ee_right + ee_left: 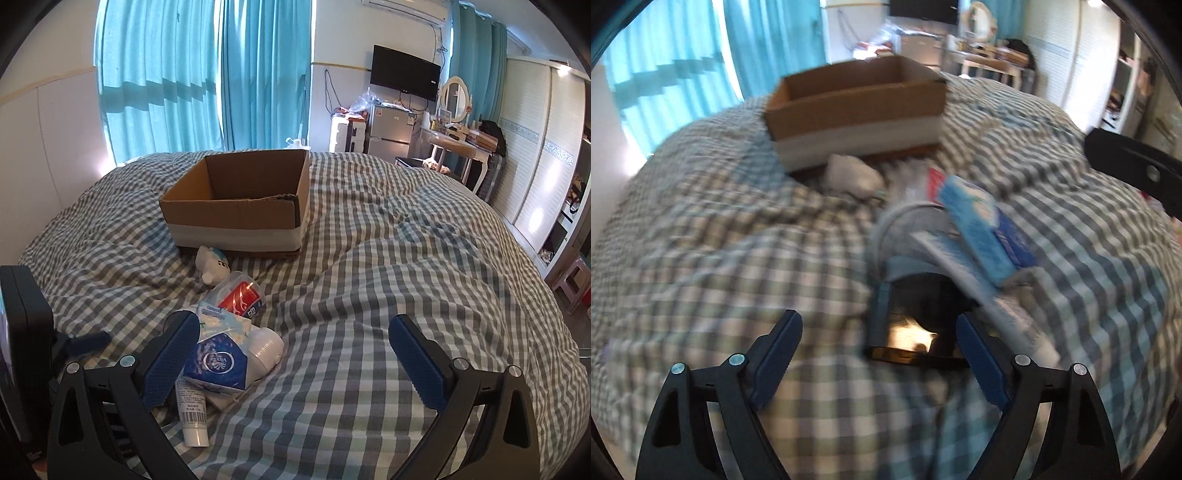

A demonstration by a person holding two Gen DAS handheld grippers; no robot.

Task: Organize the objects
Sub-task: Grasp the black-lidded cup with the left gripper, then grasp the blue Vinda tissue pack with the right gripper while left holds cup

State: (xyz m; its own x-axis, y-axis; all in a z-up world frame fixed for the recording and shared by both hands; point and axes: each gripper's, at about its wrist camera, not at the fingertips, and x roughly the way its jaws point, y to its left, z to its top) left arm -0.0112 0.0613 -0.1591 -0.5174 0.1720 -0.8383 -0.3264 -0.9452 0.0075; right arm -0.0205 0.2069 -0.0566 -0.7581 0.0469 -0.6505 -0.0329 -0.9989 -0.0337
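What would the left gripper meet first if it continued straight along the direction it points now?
Probably the dark glossy object lying between the open fingers of the left gripper; the picture is blurred, so depth is uncertain.

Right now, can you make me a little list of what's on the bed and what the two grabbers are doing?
surface: checked bedcover
container: cardboard box, open top, no items visible inside
pile: blue tissue pack, white tube, red can, white plush toy
pile location: on the cover in front of the box
left gripper: open, over a dark shiny item
right gripper: open, holding nothing
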